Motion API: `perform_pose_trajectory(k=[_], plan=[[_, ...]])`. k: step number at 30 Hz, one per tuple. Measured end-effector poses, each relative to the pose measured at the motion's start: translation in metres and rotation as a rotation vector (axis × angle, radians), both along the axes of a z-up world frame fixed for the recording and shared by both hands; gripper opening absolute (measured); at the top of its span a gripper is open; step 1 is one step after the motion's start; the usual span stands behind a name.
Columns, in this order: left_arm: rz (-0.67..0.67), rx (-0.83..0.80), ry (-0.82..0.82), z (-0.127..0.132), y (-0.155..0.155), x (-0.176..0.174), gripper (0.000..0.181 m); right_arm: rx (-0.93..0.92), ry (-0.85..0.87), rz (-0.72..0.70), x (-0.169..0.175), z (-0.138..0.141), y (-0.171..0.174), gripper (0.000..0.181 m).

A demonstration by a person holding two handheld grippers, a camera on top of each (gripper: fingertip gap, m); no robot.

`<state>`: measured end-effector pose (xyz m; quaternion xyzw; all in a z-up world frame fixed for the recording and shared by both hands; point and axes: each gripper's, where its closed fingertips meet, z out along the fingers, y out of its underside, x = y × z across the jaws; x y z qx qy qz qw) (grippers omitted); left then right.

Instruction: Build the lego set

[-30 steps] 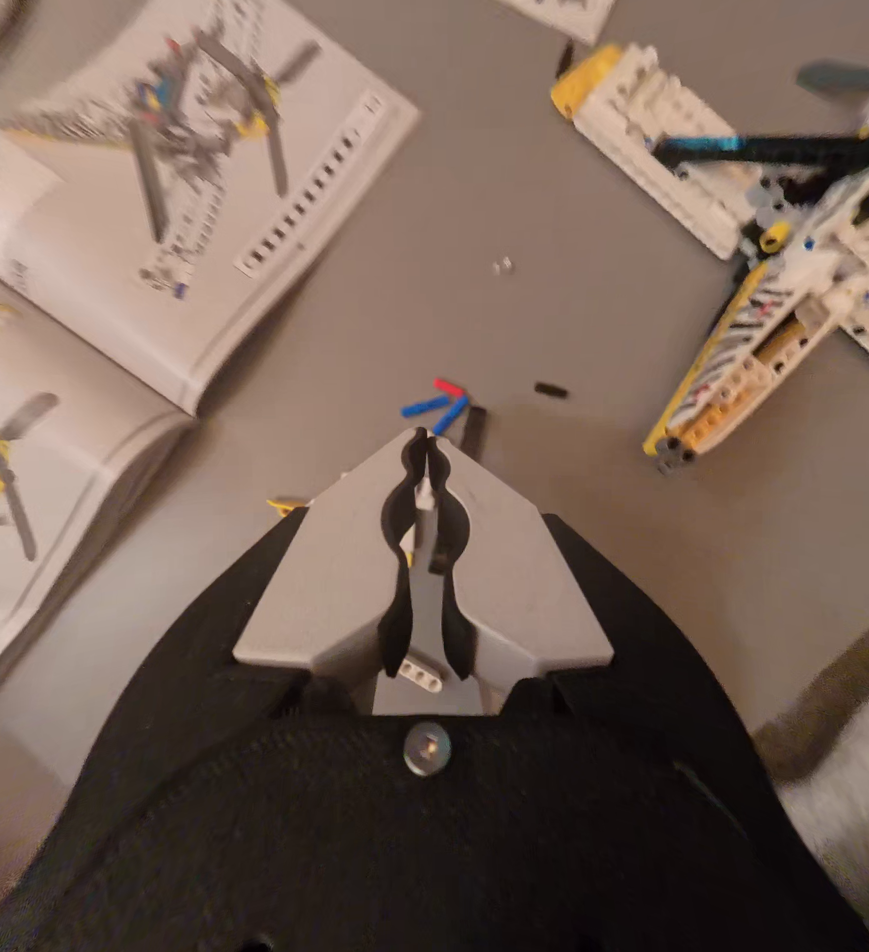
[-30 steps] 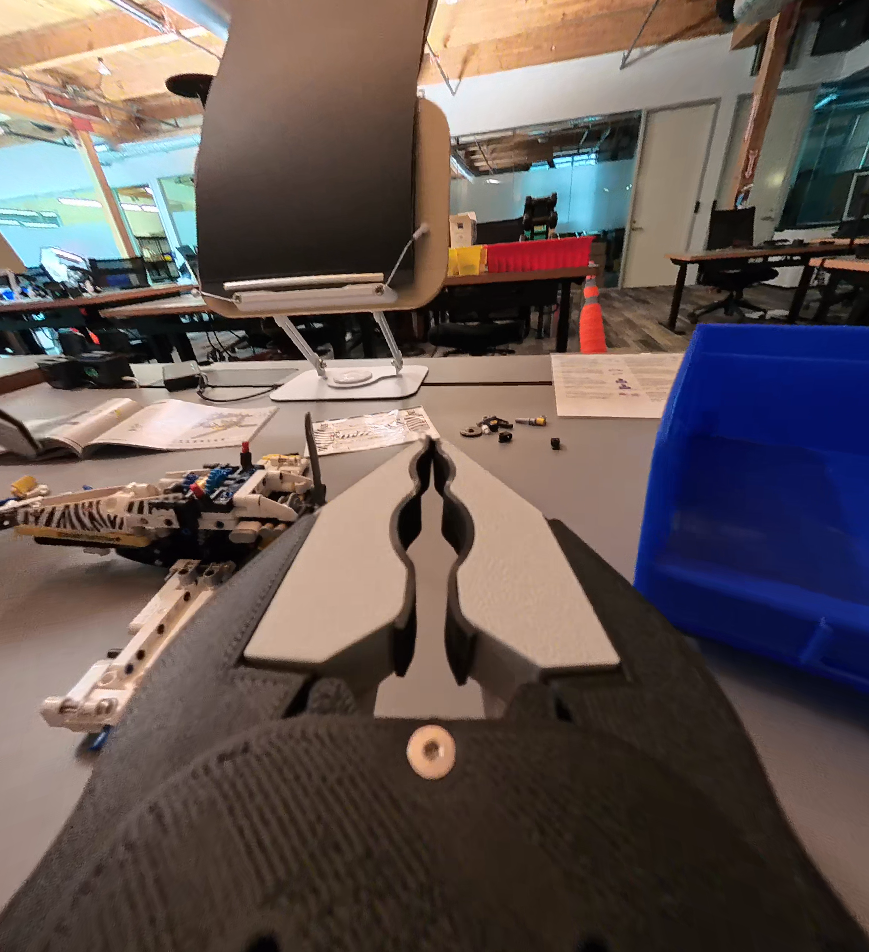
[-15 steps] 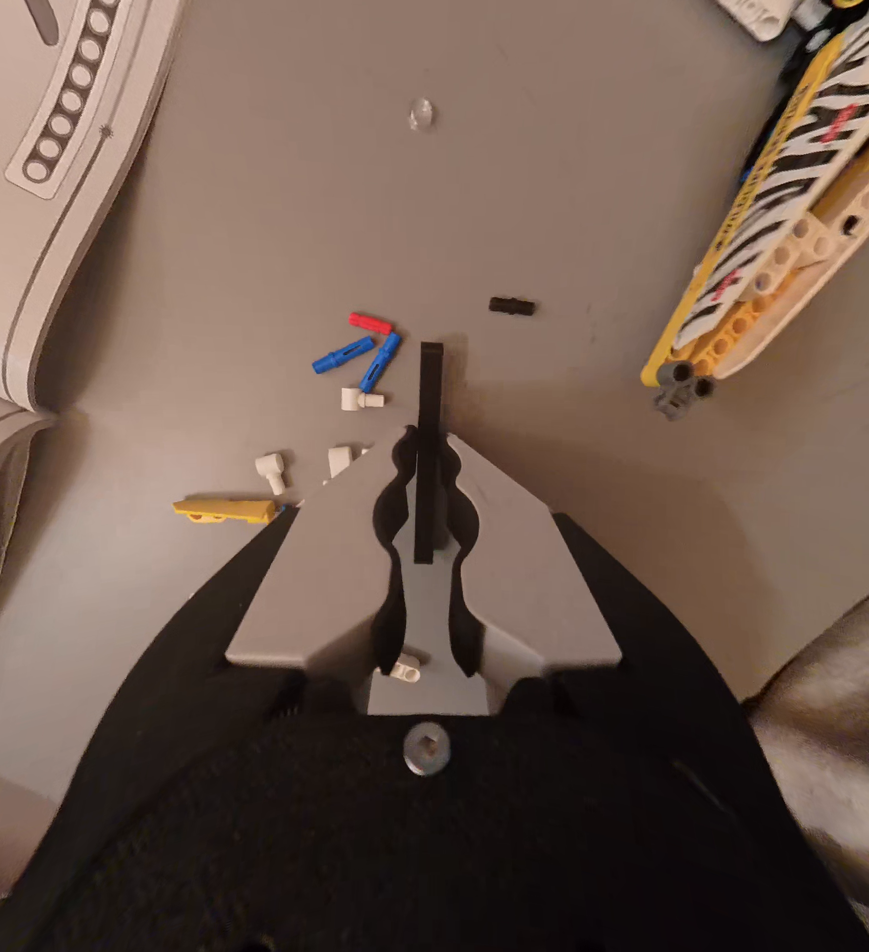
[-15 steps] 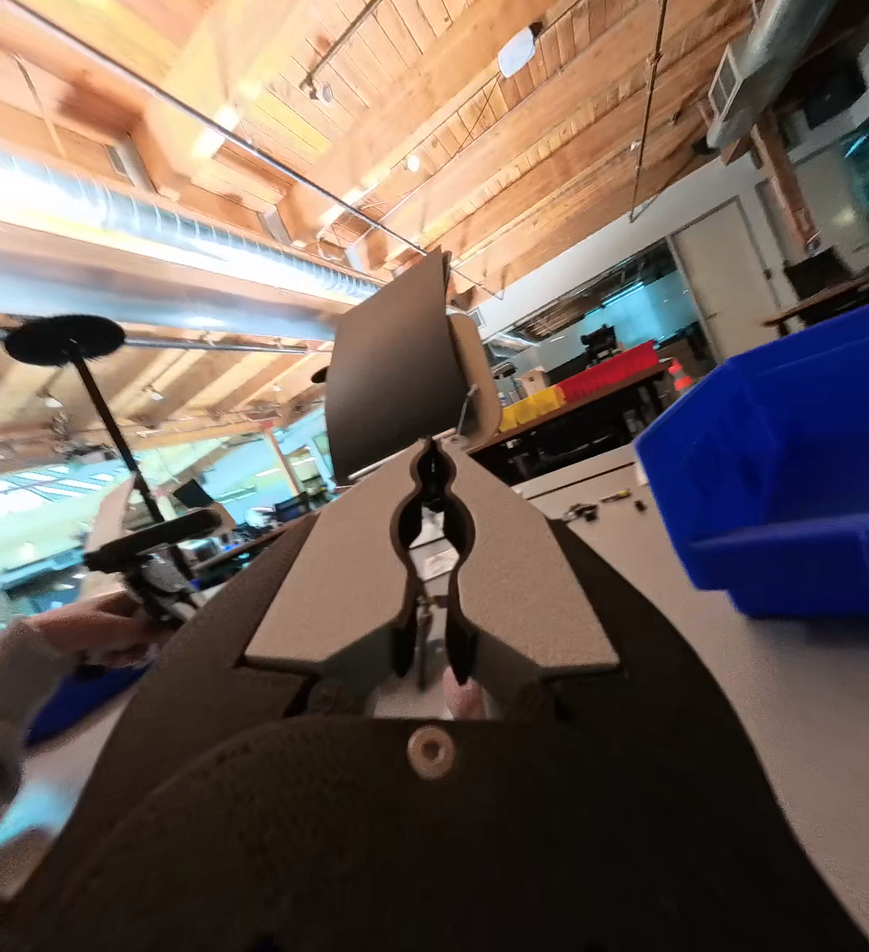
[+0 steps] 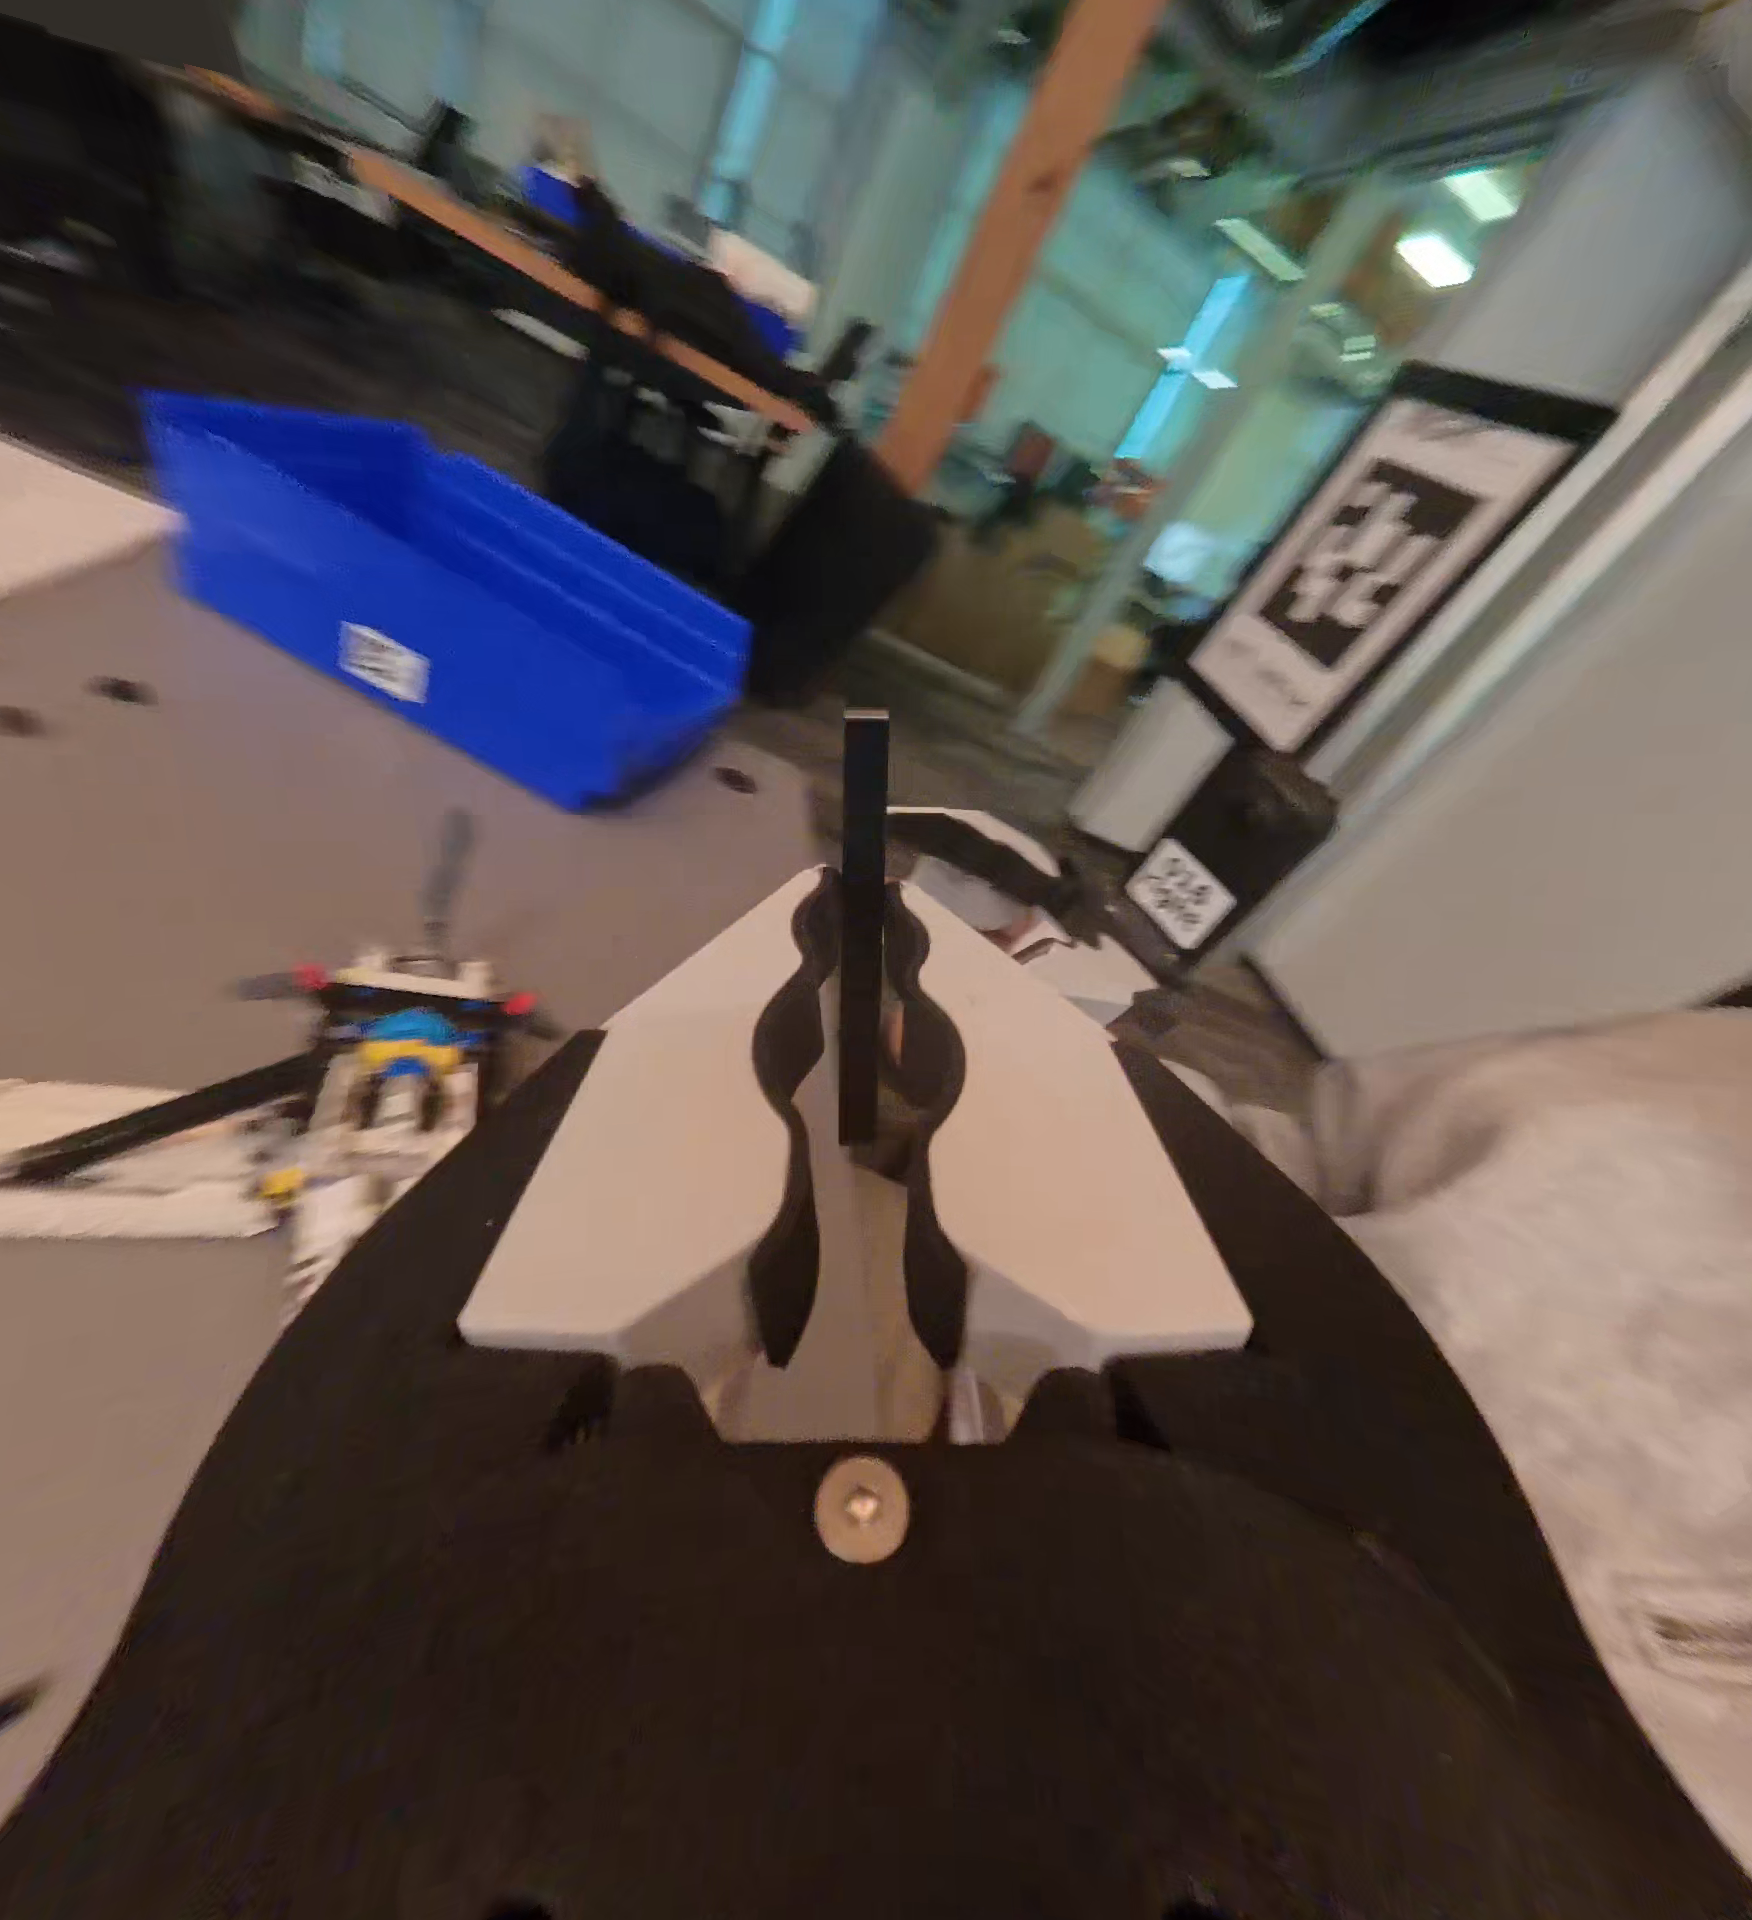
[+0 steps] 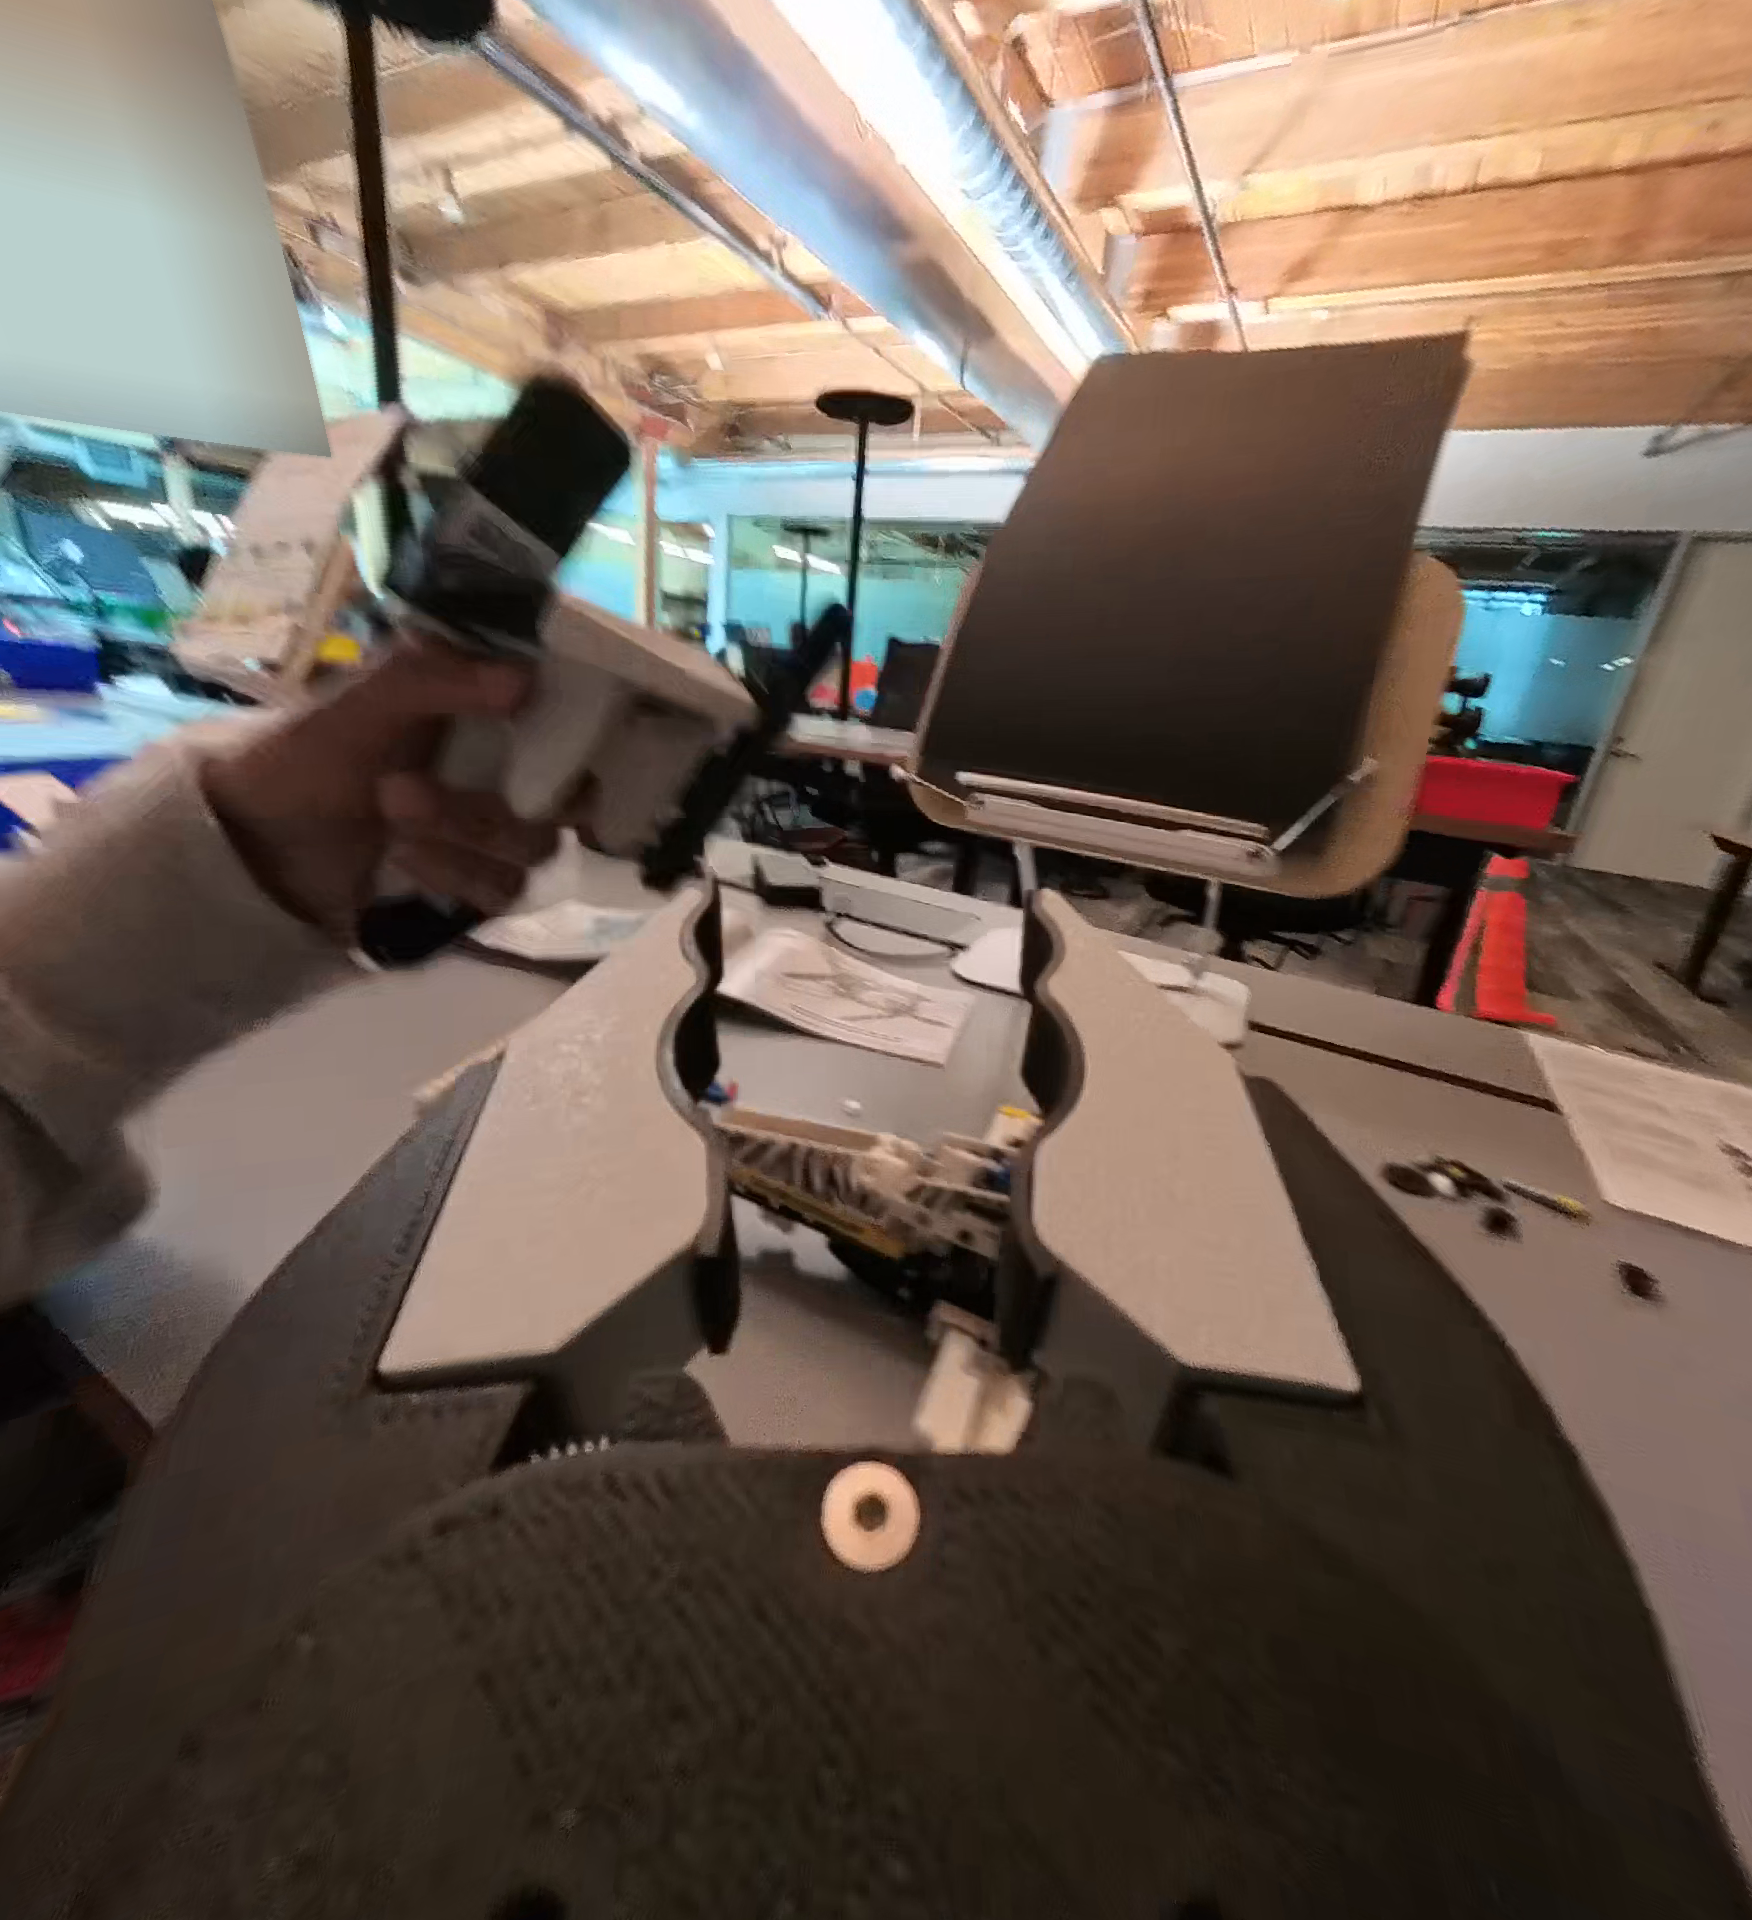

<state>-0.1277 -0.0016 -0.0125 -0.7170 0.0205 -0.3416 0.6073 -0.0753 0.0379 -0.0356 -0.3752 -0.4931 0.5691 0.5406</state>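
Blue bin (image 5: 456, 603) (contents hidden) on table (image 5: 124, 831).

Flat grey tabletop (image 5: 176, 831) carries a partly built white, yellow & black zebra-striped lego model (image 6: 872, 1174) w/ a long black blade, seen blurred in the left wrist view (image 5: 394, 1049). Rel. to the model: blue rectangular plastic bin (image 5: 436, 603) sits behind it, apart; open white instruction booklet (image 6: 841, 992) lies just beyond it. Small loose black pieces (image 6: 1464, 1184) scatter well to its right, next to a white printed paper sheet (image 6: 1703, 1143); a curved-back tablet stand's white base (image 6: 997, 956) rests further back.
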Motion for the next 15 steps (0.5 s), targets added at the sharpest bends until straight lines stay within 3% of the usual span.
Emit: perform_pose_trajectory(k=[3,5,7,15], plan=[[-0.159,-0.011,-0.101,-0.018,0.015,0.022,0.004,-0.163,0.084,0.079,0.005,0.015,0.001,0.038],[-0.211,-0.012,-0.127,-0.027,0.023,0.032,0.004,-0.312,0.1,0.104,0.009,0.019,0.021,0.041],[-0.257,0.005,-0.14,-0.031,0.028,0.042,0.004,-0.368,0.04,0.138,0.005,0.011,0.026,0.049],[-0.303,-0.04,-0.132,-0.062,0.047,0.057,0.005,-0.494,-0.1,0.296,-0.016,-0.02,0.014,0.03]])
